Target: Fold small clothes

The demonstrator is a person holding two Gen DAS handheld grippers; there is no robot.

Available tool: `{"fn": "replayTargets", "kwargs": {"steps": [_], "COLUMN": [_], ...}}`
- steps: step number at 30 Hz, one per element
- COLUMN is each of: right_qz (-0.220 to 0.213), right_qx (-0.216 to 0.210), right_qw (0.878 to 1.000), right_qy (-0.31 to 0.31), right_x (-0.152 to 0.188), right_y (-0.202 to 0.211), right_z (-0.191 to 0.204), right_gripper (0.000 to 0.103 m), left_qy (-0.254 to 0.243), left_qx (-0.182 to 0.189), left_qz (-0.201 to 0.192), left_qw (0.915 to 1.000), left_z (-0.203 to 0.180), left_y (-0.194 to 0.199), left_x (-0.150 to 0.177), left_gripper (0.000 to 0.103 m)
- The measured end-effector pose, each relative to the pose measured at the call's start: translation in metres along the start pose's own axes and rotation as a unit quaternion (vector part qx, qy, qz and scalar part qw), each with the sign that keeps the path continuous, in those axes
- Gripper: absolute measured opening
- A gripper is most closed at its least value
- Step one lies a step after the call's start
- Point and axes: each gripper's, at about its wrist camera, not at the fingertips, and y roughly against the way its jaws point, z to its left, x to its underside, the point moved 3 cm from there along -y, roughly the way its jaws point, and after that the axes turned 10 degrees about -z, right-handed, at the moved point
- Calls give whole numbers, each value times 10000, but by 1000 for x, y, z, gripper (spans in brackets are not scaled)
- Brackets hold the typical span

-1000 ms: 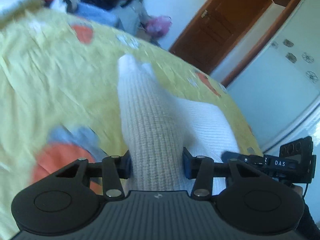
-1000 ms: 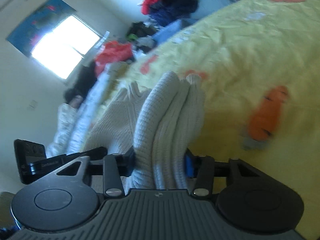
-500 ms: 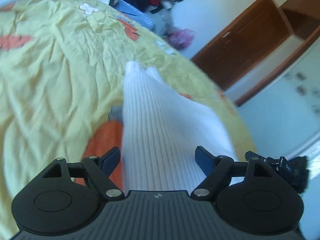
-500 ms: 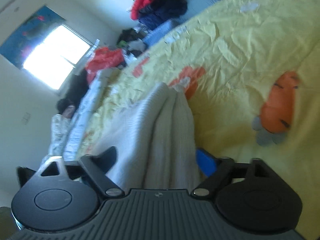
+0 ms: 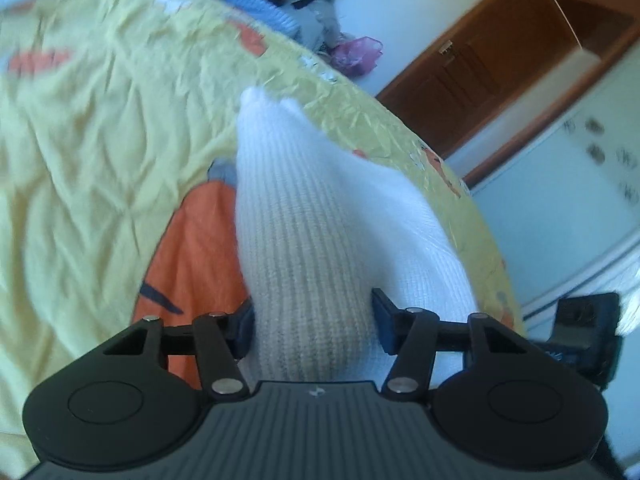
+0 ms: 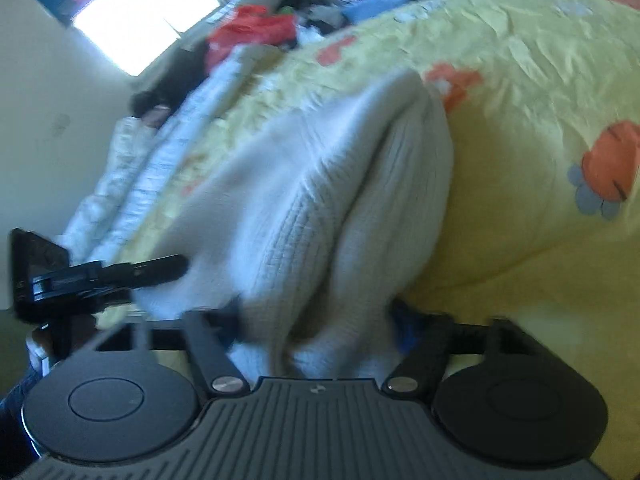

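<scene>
Between both tools' fingers, white knit

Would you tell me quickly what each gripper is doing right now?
Left gripper: closing on the white knit garment.
Right gripper: closing on the same garment.

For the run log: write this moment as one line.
stage: folding | item: white knit on yellow sheet | left tongs: closing, knit between | right tongs: closing, knit between
</scene>
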Motion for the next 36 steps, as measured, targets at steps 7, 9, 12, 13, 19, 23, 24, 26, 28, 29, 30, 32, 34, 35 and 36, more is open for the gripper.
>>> {"fn": "replayTargets", "kwargs": {"steps": [7,9,12,13,19,23,24,26,28,29,30,32,34,35,36], "right_qz": [-6,-99,-656,-984,-1797,-1386,-1167,-823,-908,-915,-912,-872,-859,-863,-883], "right_qx": [-89,-34,336,516,400,666,929,1267,1269,1204,1177,1201,1273,1318,1358], "right_qw": [9993,9982,9962,9932,9829,9865,9864,9817,9718,9753,9769,9759,9737,9723,9708], "right_qy": [-355,-594,-473,-350,87,561,685,1159,1770,1607,1532,1602,1686,1726,1769], "right_x": [19,17,6,0,-39,-55,-55,-44,-34,-36,-37,-41,-38,-36,-35], "right_y": [3,9,31,41,15,-48,-65,-86,-87,-85,-83,-84,-86,-86,-86], "right_z": [-28,-27,-21,-16,37,50,45,32,30,24,20,17,21,24,27], "right_gripper": [73,81,83,84,91,91,88,84,83,83,83,83,83,83,84], "left_qy": [-2120,-2323,-3200,-3475,-4063,-3939,-3934,-3761,-3675,-3665,-3640,-3634,-3634,-3641,-3650], "left_qx": [-779,-928,-1333,-1372,-1417,-1619,-1660,-1642,-1647,-1650,-1640,-1654,-1685,-1685,-1677], "left_qz": [-581,-835,-1483,-1685,-1706,-1385,-1379,-1280,-1222,-1232,-1265,-1314,-1314,-1318,-1338], "left_qw": [9724,9646,9262,9122,8864,8941,8937,9029,9072,9073,9081,9074,9068,9065,9059], "left_z": [-29,-36,-57,-64,-91,-95,-96,-99,-98,-98,-97,-98,-99,-99,-99], "left_y": [-5,8,34,42,2,-36,-38,-41,-44,-45,-47,-49,-48,-46,-44], "left_x": [39,41,46,49,46,54,55,52,53,54,54,57,58,58,58], "left_gripper": [67,68,73,74,74,74,73,73,73,73,73,73,73,73,74]}}
